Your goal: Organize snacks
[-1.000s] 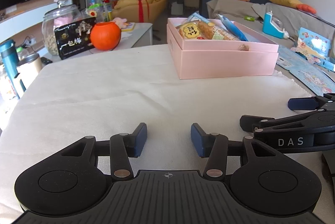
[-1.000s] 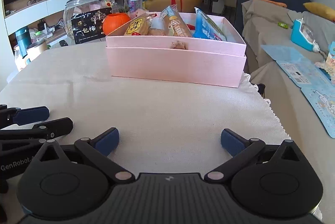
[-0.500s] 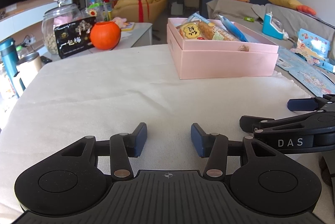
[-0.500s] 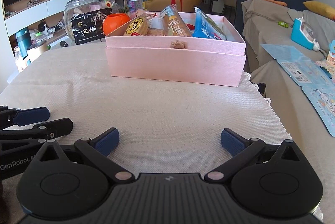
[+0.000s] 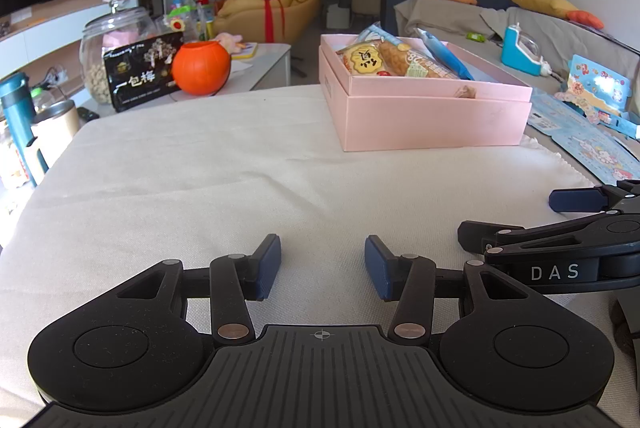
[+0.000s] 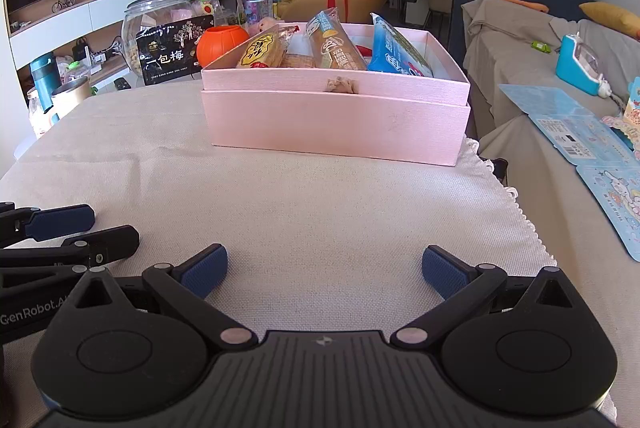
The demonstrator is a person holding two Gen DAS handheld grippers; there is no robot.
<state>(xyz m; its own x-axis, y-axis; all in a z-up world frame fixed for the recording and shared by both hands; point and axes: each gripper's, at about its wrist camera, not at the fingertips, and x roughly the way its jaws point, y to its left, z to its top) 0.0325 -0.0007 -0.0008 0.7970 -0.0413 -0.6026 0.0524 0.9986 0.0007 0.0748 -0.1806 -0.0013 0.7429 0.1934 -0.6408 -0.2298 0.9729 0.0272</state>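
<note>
A pink box (image 5: 432, 120) (image 6: 336, 128) stands on the cream tablecloth (image 5: 224, 168) (image 6: 320, 204) toward the far side. Several snack packets lean inside it: a yellow cracker pack (image 5: 362, 62) (image 6: 264, 48), a brown bar pack (image 6: 334, 44) and a blue packet (image 5: 444, 58) (image 6: 394, 50). My left gripper (image 5: 322, 262) hovers low over the near cloth, open, with only cloth between its blue pads. My right gripper (image 6: 324, 270) sits beside it, open wider, also with nothing in it. Each gripper's fingers (image 5: 576, 198) (image 6: 60, 218) show at the other view's edge.
Behind the table stand a glass jar (image 5: 114, 48), a black snack bag (image 5: 144, 74) (image 6: 174, 54) and an orange ball-shaped pot (image 5: 202, 68) (image 6: 222, 42). A teal bottle (image 5: 18, 116) and a cup stand at the left edge. Blue sheets (image 6: 592, 144) lie on the covered sofa at right.
</note>
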